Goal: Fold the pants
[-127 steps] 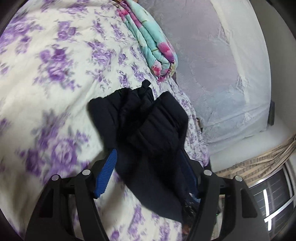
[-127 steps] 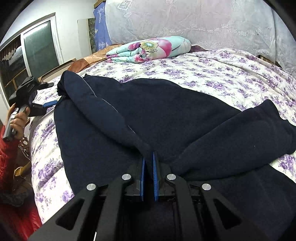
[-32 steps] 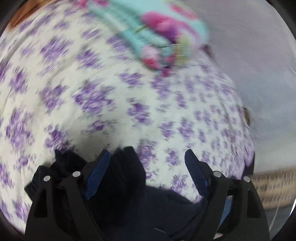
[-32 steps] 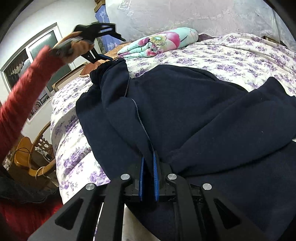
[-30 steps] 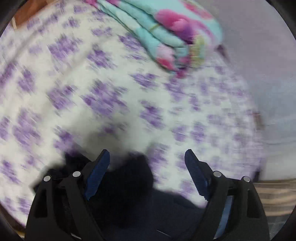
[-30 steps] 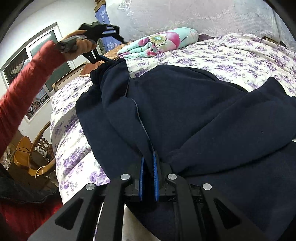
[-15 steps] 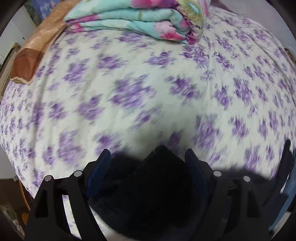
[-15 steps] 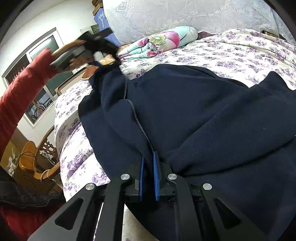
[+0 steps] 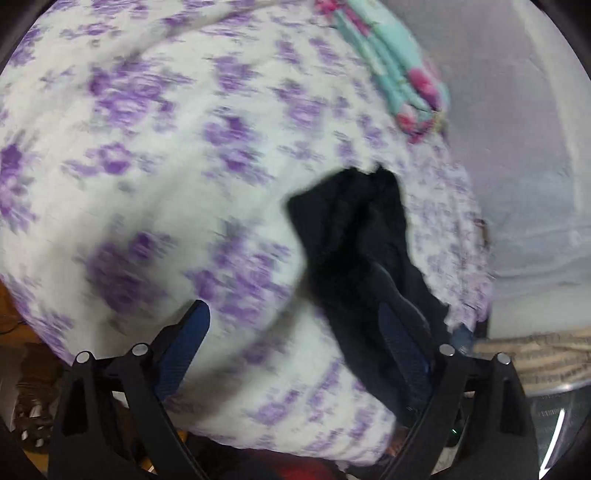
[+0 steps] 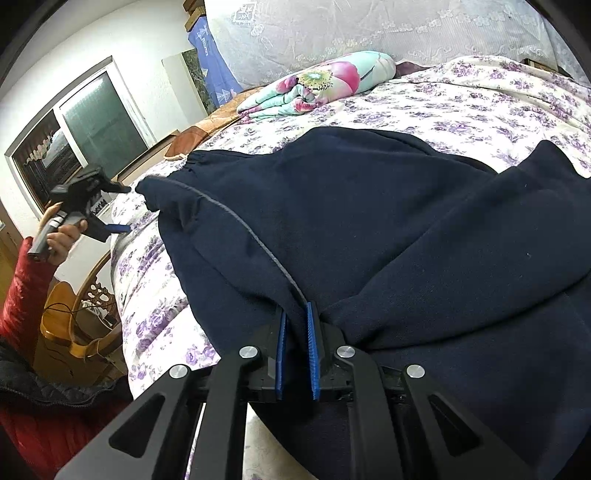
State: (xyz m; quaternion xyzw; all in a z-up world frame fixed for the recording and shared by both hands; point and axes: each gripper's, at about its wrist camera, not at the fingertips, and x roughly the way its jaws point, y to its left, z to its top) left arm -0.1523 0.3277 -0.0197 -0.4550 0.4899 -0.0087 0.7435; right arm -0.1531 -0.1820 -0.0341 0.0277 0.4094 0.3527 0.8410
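Note:
Dark navy pants (image 10: 369,229) lie spread and partly folded over on a bed with a purple-flowered cover (image 10: 480,99). My right gripper (image 10: 295,314) is shut on a fold of the pants near the front. My left gripper (image 9: 291,325) is open and empty; in the left wrist view the pants (image 9: 354,229) lie ahead and to the right, behind its right finger (image 9: 399,332). In the right wrist view the left gripper (image 10: 122,210) sits off the bed's left edge, just left of the pants' waistband end.
A folded teal and pink floral blanket (image 10: 321,85) lies at the head of the bed, with pale pillows (image 10: 369,26) behind it. A wooden chair (image 10: 81,317) stands left of the bed. A window (image 10: 99,122) is on the left wall.
My left gripper has let go of the pants' end and pulled back off the left edge of the bed. The lifted pants end now lies down flat. The right gripper stays shut.

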